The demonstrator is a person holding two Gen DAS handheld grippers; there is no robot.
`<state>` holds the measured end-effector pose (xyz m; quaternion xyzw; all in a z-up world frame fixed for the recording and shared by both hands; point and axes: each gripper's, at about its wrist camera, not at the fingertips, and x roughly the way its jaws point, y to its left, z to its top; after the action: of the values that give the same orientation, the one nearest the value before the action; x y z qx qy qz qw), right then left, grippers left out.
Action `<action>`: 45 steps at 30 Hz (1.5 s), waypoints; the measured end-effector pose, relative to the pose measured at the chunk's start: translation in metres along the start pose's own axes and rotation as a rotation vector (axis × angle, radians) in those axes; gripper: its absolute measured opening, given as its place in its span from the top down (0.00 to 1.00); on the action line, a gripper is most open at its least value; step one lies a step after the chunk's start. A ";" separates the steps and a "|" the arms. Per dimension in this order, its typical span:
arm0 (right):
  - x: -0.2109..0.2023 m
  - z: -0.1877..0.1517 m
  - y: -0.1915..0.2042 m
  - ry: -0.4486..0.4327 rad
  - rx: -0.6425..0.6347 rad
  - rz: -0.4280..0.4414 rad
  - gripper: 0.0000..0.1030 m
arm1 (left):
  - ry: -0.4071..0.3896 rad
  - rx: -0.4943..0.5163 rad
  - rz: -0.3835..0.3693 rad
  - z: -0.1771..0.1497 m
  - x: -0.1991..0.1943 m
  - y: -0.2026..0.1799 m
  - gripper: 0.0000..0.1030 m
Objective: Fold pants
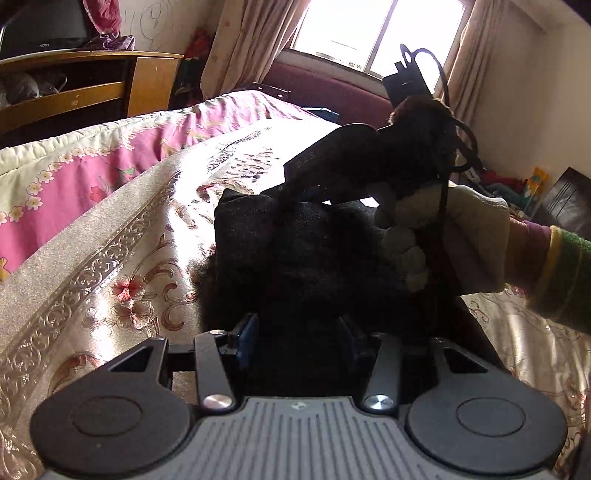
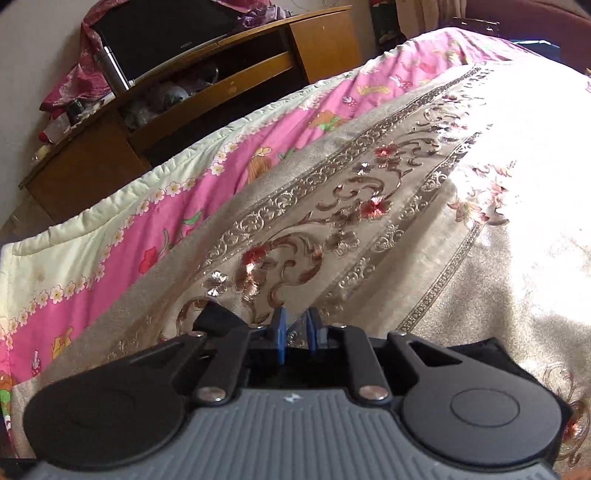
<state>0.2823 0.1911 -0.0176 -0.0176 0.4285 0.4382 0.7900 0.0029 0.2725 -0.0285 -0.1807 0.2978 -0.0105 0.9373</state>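
Note:
The dark pants [image 1: 295,258] lie bunched in a folded pile on the beige floral bedspread [image 1: 122,266]. My left gripper [image 1: 301,339] has its blue-padded fingers [image 1: 248,338] spread around the near edge of the pants, the fabric filling the gap. The right gripper's body [image 1: 332,162] rests on top of the pile, held by a gloved hand [image 1: 469,243]. In the right wrist view my right gripper [image 2: 297,332] has its blue pads [image 2: 279,334] nearly together with nothing visible between them, and dark fabric [image 2: 517,365] shows under its right side.
A pink and cream quilt [image 2: 147,229] lies along the bed's left side. A wooden cabinet [image 2: 207,96] with a dark TV [image 2: 162,40] stands beyond it. A window [image 1: 373,33] with curtains and a dark red headboard [image 1: 332,92] are behind the bed.

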 end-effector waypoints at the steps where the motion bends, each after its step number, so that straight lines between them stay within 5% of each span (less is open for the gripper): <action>1: -0.013 0.000 -0.002 -0.026 0.013 0.024 0.86 | -0.007 -0.008 -0.009 0.001 -0.002 0.001 0.43; 6: -0.077 -0.025 0.008 -0.130 -0.078 0.006 0.85 | 0.008 0.003 -0.006 -0.001 0.003 0.003 0.43; 8: -0.087 -0.042 -0.001 -0.101 -0.076 -0.073 0.73 | 0.022 0.012 -0.002 0.000 0.005 0.003 0.42; 9: -0.088 -0.051 -0.012 -0.080 -0.042 -0.118 0.74 | 0.023 0.007 -0.007 0.001 0.005 0.004 0.42; 11: -0.091 -0.068 -0.044 -0.064 0.073 -0.120 0.95 | 0.024 -0.015 -0.023 0.000 0.005 0.007 0.41; 13: -0.106 -0.075 -0.062 -0.089 0.181 -0.108 1.00 | 0.033 -0.019 -0.016 0.000 0.007 0.007 0.41; 17: -0.146 -0.086 -0.074 -0.215 0.305 -0.108 0.60 | 0.017 -0.037 -0.036 0.010 -0.007 0.011 0.41; 21: -0.154 -0.113 -0.087 -0.177 0.407 -0.058 0.58 | 0.030 -0.128 -0.066 0.019 -0.007 0.030 0.41; 27: -0.118 -0.139 -0.094 -0.098 0.528 0.095 0.39 | 0.087 0.020 -0.028 0.019 0.001 0.017 0.41; 32: -0.114 -0.137 -0.092 -0.100 0.496 0.149 0.28 | 0.115 -0.045 0.009 0.027 0.000 0.039 0.37; 36: -0.112 -0.138 -0.087 -0.126 0.507 0.179 0.34 | 0.165 -0.106 -0.055 0.017 0.021 0.044 0.29; 38: -0.106 -0.139 -0.087 -0.108 0.517 0.155 0.56 | 0.188 -0.136 -0.088 0.017 0.030 0.042 0.29; 41: -0.117 -0.143 -0.103 -0.115 0.607 0.265 0.76 | 0.204 -0.068 -0.071 0.018 0.036 0.021 0.28; 45: -0.140 -0.156 -0.111 -0.123 0.588 0.278 0.78 | 0.238 -0.027 -0.089 0.018 0.042 -0.005 0.28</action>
<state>0.2230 -0.0350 -0.0574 0.2963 0.4862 0.3996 0.7184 0.0475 0.2687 -0.0362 -0.2041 0.3986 -0.0696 0.8914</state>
